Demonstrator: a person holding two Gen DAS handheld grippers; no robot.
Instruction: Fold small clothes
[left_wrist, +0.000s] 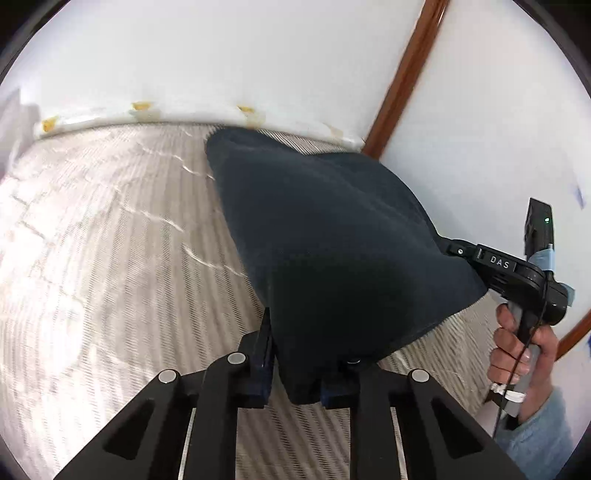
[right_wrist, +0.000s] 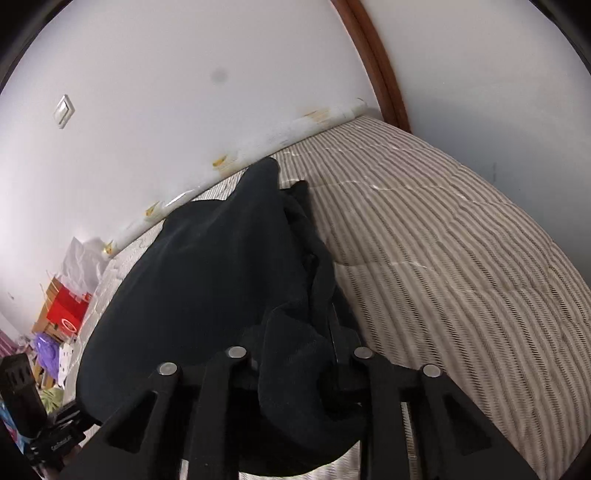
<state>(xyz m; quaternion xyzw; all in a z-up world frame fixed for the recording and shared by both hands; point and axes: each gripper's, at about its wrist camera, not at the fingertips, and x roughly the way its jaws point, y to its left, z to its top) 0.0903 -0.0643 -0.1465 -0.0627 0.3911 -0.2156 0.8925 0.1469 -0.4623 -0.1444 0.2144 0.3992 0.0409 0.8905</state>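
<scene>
A dark navy garment (left_wrist: 325, 236) is lifted off a striped bed (left_wrist: 110, 258), stretched between both grippers. My left gripper (left_wrist: 299, 373) is shut on one corner of the garment. My right gripper (left_wrist: 454, 251) shows at the right of the left wrist view, shut on the other corner. In the right wrist view the garment (right_wrist: 207, 280) drapes over my right gripper (right_wrist: 295, 354) and hides its fingertips. The left gripper (right_wrist: 55, 435) shows at the lower left there. The garment's far end trails down toward the bed near the wall.
The striped mattress (right_wrist: 443, 251) meets a white wall (left_wrist: 221, 55) with a brown wooden frame (left_wrist: 402, 81). Beyond the bed's left side stands clutter: a red box (right_wrist: 68, 308), white paper and purple items (right_wrist: 46, 347). A light switch (right_wrist: 63, 110) is on the wall.
</scene>
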